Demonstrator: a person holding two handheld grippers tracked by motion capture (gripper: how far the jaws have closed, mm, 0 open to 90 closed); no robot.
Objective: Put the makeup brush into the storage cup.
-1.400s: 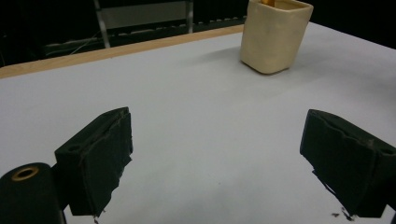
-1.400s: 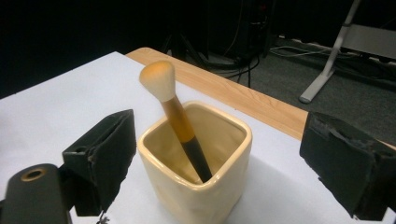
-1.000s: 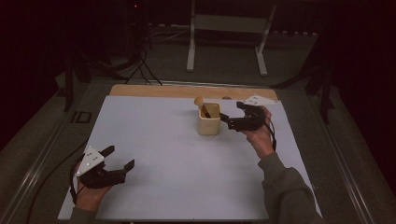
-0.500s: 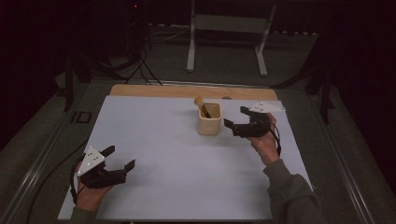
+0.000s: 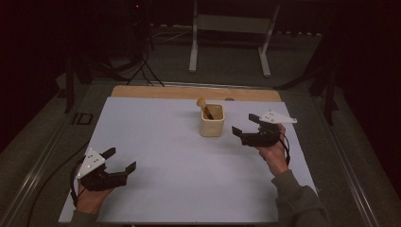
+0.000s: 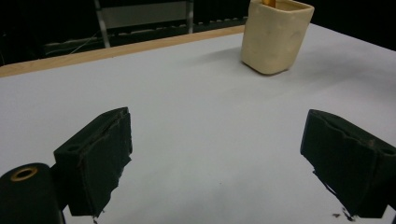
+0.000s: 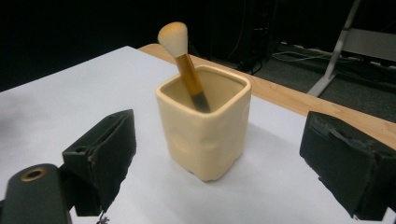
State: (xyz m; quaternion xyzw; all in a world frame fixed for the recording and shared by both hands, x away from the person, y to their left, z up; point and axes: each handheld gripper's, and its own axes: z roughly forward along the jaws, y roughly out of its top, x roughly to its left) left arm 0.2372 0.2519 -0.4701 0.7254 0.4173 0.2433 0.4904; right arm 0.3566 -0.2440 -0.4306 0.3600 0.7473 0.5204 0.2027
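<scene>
Holding my right gripper (image 5: 247, 126) with its jaws spread wide and nothing between them, I have the cup (image 5: 212, 120) straight ahead of it, just off the jaw tips and apart from them; in the right gripper view the cup (image 7: 204, 129) sits between the two black jaws. A brush (image 7: 184, 60) stands in it, head up, its handle leaning toward the far left corner of the cup. My left gripper (image 5: 120, 161) is as wide open, empty, low at the near left of the white sheet (image 5: 156, 142), well apart from the cup, so the right is the nearer hand. Against a second ago, the right gripper has drawn back from the cup toward my side; the left has not moved.
</scene>
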